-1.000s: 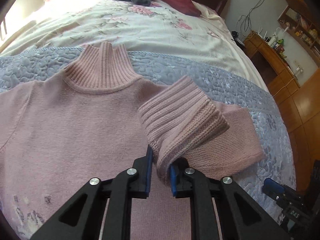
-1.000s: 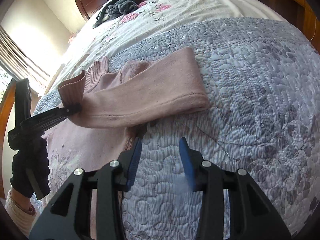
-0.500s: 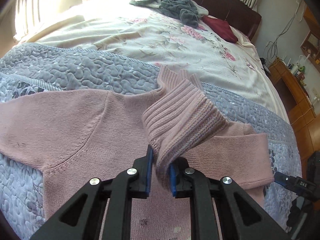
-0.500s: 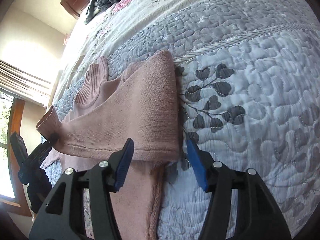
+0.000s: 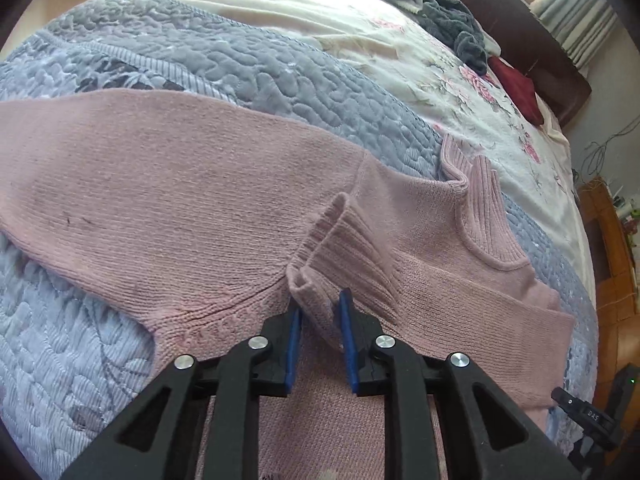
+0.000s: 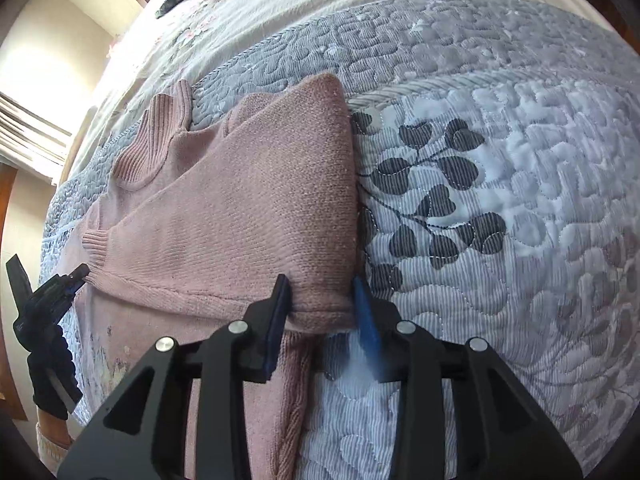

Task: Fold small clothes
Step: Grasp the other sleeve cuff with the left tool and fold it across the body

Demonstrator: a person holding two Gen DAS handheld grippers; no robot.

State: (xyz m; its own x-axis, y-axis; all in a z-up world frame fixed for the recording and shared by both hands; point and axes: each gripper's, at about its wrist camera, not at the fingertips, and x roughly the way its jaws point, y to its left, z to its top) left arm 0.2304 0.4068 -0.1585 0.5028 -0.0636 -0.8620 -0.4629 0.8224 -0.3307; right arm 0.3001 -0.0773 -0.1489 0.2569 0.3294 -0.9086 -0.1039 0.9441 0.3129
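left claw (image 5: 318, 312) pinching ribbed cuff (image 5: 344, 252), lower centre | right claw (image 6: 320, 304) spread around sleeve fold (image 6: 320, 200) | pink sweater (image 5: 180, 200) flat on bed (image 5: 280, 72) | risk: cuff springs back on release, undoing the fold

Pink ribbed-neck sweater (image 5: 200, 184) lies flat, one sleeve (image 6: 240, 216) folded across.

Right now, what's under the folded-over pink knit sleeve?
The pink knit sleeve lies across the pink sweater's chest, ribbed cuff between the left gripper's pads. The chest beneath it is covered. Grey quilted bedspread surrounds it.
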